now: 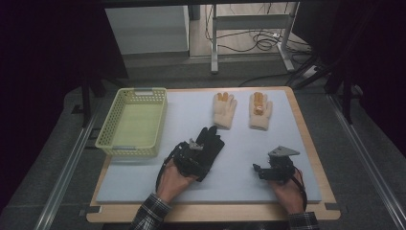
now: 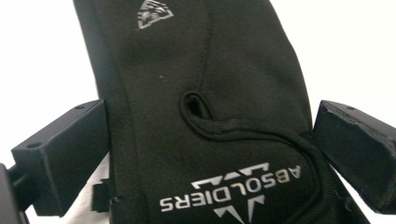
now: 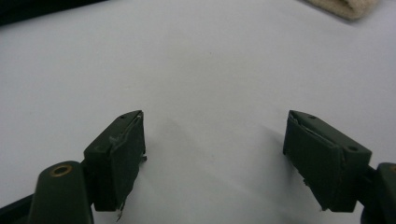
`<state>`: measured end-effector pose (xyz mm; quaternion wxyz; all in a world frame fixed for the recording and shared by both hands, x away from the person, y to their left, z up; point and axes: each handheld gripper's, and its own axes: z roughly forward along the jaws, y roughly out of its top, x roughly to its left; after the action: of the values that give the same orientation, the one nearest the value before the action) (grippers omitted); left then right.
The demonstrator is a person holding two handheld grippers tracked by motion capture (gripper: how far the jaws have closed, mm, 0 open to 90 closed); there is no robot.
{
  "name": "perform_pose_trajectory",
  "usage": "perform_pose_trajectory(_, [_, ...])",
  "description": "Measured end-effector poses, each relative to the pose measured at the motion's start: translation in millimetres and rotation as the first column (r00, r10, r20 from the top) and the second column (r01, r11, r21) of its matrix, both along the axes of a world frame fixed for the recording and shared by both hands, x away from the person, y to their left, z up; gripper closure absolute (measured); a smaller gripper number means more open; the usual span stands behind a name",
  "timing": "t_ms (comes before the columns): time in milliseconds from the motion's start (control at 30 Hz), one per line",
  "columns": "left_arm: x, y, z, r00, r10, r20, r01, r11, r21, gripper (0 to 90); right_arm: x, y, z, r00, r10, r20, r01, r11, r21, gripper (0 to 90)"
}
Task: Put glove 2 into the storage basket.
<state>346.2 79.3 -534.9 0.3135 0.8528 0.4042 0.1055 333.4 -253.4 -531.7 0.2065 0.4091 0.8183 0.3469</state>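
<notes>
Near us on the worktop [image 1: 239,187], our left gripper [image 2: 205,154] has its fingers wide on both sides of the black glove [image 2: 201,93], which reads "ABSOLDIERS". Our right gripper [image 3: 212,158] is wide open too, holding nothing. Farther off lie two cream gloves [image 1: 225,110].

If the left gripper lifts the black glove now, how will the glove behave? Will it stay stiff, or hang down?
The black glove looks like soft fabric lying flat with a fold, so it will probably droop at both ends when lifted. It seems light, being thin. The left gripper has its jaws open on either side of the glove, so a grip across the middle should hold, though the cloth may bunch.
</notes>
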Motion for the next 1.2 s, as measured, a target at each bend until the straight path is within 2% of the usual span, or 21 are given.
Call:
perform_pose_trajectory(133, [-1.3, -1.1, 1.9, 0.9999, -0.014, 0.001, 0.014, 0.9998, 0.016, 2.8, 0.1, -0.2, 0.0, 1.0, 0.001, 0.001, -0.001, 1.0, -0.004, 20.6])
perform_pose_trajectory(167, [-2.4, -1.4, 4.8, 0.9997, -0.026, -0.006, 0.026, 0.9995, 0.017, 10.4, 0.0, -0.2, 0.0, 1.0, 0.001, 0.001, -0.001, 1.0, -0.003, 20.6])
perform_pose_trajectory(300, [-3.4, 0.5, 7.6, 0.9995, -0.03, -0.011, 0.03, 0.9995, 0.012, 25.8, 0.0, -0.1, 0.0, 1.0, 0.001, 0.001, -0.001, 1.0, -0.003, 20.6])
perform_pose_trajectory(400, [-1.5, 7.5, 9.9, 0.9994, -0.025, -0.023, 0.024, 0.9993, -0.029, 40.8, 0.0, -0.1, 0.0, 1.0, 0.001, 0.001, -0.001, 1.0, -0.003, 20.6])
perform_pose_trajectory(467, [-1.9, 9.1, 11.9, 0.9995, -0.023, -0.021, 0.022, 0.9989, -0.041, 50.8, 0.0, -0.1, 0.0, 1.0, 0.001, 0.0, -0.001, 1.0, -0.004, 20.5])
perform_pose_trajectory(567, [-2.5, 10.8, 14.6, 0.9997, -0.022, -0.01, 0.022, 0.9993, -0.03, 61.6, 0.0, -0.1, 0.0, 1.0, 0.001, 0.0, -0.001, 1.0, -0.004, 20.6])
perform_pose_trajectory(733, [-2.6, 13.4, 18.3, 0.9997, -0.025, -0.007, 0.025, 0.999, -0.038, 63.1, 0.0, 0.0, 0.0, 1.0, 0.0, 0.0, 0.0, 1.0, -0.003, 20.5])
perform_pose_trajectory(800, [-2.4, 16.0, 25.7, 0.9998, -0.02, 0.002, 0.02, 0.9993, -0.032, 63.0, 0.0, -0.1, 0.0, 1.0, 0.001, 0.0, -0.001, 1.0, -0.003, 20.5])
perform_pose_trajectory(967, [-0.2, 23.7, 38.6, 0.9999, -0.003, 0.013, 0.003, 0.9988, -0.049, 62.9, 0.0, -0.1, 0.0, 1.0, 0.001, 0.0, -0.001, 1.0, -0.003, 20.5])
perform_pose_trajectory(1067, [2.9, 29.1, 52.0, 0.9995, 0.009, 0.031, -0.007, 0.9991, -0.042, 62.7, 0.0, -0.1, 0.0, 1.0, 0.001, 0.0, -0.001, 1.0, -0.003, 20.5])
perform_pose_trajectory(1200, [6.4, 32.0, 61.6, 0.999, 0.019, 0.041, -0.018, 0.9992, -0.036, 62.4, -0.1, 0.0, 0.0, 1.0, 0.0, 0.0, 0.0, 1.0, -0.002, 20.5])
